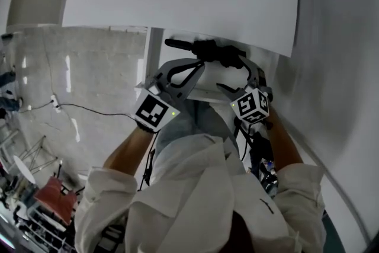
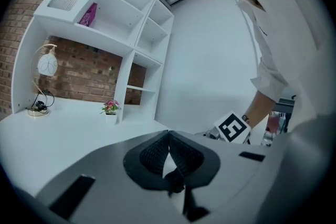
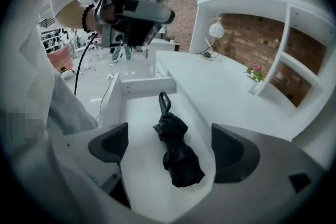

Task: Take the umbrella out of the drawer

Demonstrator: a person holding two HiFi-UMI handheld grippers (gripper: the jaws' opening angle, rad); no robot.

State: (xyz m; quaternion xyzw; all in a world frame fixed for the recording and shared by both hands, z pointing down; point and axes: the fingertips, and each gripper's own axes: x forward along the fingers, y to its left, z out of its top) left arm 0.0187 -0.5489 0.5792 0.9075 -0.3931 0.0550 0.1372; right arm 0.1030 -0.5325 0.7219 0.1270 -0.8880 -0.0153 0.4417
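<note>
**Two tongs over the drawer, umbrella not yet gripped**

- Right gripper (image 3: pixel 170 147): jaws spread wide and holding nothing. Its dark ribbed pads (image 3: pixel 111 142) frame the umbrella (image 3: pixel 176 157) without touching it.
- Left gripper (image 2: pixel 168 136): jaws pressed together and empty, held up beside the right one.
- Umbrella: black and folded, with soft, crumpled, loose-looking fabric. It has a stiff loop handle (image 3: pixel 164 102) at the far end. It lies lengthwise on the floor of the open drawer (image 3: pixel 137 113).
- Drawer: hard, smooth white panels with low walls. A white desk top (image 3: pixel 226 86) sits alongside.

Risks, as I judge them:
- A pinch that catches only the slack fabric could let the shaft sag or the canopy pull open.
- The smooth drawer floor could let the bundle skid away from closing jaws.
- The loop could catch on a drawer wall during the lift.
</note>
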